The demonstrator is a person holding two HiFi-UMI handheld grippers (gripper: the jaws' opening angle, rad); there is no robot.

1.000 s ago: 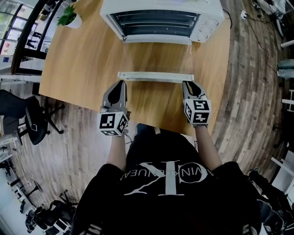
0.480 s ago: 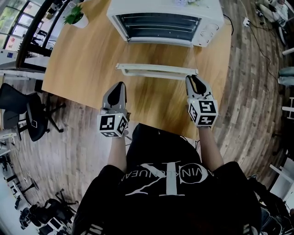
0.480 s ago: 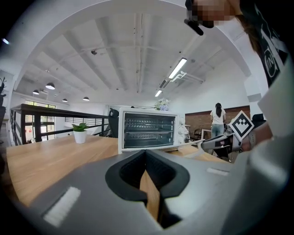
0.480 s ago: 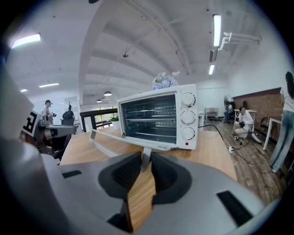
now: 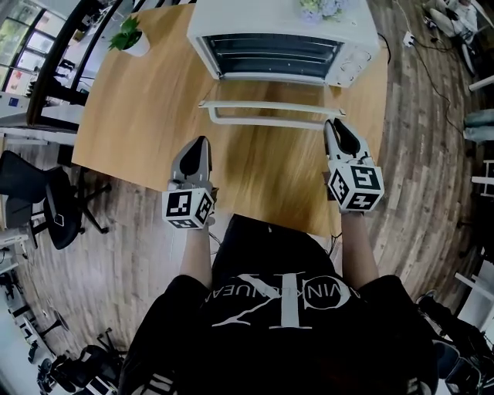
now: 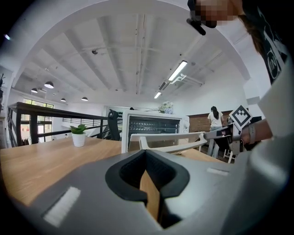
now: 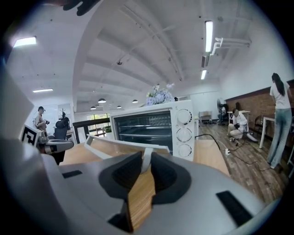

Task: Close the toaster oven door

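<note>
A white toaster oven (image 5: 282, 35) stands at the far side of the wooden table (image 5: 139, 116). Its glass door (image 5: 266, 106) hangs open, tilted part way up, with the white handle bar (image 5: 266, 119) along its front edge. My right gripper (image 5: 337, 127) is at the bar's right end; in the right gripper view the jaws (image 7: 146, 160) are shut on the handle's end post (image 7: 146, 156). My left gripper (image 5: 202, 143) hovers shut and empty over the table's near edge, well short of the door. From the left gripper view, the oven (image 6: 154, 126) and door (image 6: 170, 137) lie ahead.
A small potted plant (image 5: 131, 35) sits at the table's far left. Flowers (image 5: 323, 8) rest on top of the oven. The oven's cord (image 5: 386, 35) runs off to the right. Office chairs (image 5: 46, 200) stand on the floor to the left.
My right gripper has moved forward and to the right with the handle, and the door has swung up toward the oven. The left gripper has hardly moved.
</note>
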